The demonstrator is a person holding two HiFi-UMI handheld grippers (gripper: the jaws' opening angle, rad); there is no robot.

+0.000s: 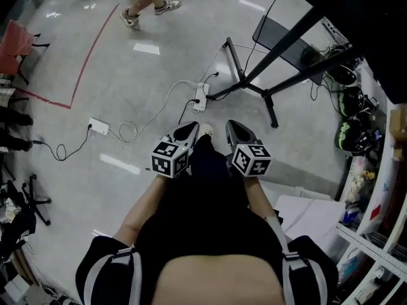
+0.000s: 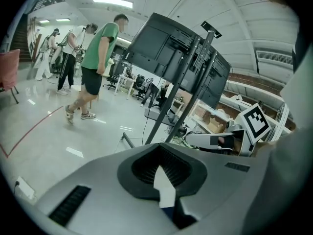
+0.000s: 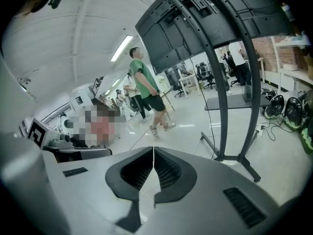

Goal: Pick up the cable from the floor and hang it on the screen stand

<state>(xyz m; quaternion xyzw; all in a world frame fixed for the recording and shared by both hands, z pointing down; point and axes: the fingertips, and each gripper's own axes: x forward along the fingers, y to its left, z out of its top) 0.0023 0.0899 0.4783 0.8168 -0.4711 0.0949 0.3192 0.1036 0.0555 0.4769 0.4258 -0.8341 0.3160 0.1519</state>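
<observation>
A white cable [image 1: 166, 100] lies in loops on the grey floor, running from a white power strip [image 1: 201, 98] to a small white box [image 1: 98, 126]. Just beyond it the black screen stand [image 1: 254, 84] spreads its legs; its dark screen [image 2: 166, 53] [image 3: 205, 18] sits high on slanted poles [image 2: 188, 92] [image 3: 222, 106]. I hold both grippers close to my body, well above the floor and short of the cable. My left gripper [image 1: 187, 132] [image 2: 159, 145] is shut and holds nothing. Beside it my right gripper [image 1: 236, 131] [image 3: 153, 148] is shut too, with nothing between its pads.
A person in a green shirt [image 2: 98, 67] [image 3: 146, 89] walks across the far floor. A red tape line [image 1: 89, 62] marks the floor at left, near a red chair [image 1: 16, 43]. Helmets [image 1: 346, 135], more cables and shelves crowd the right side.
</observation>
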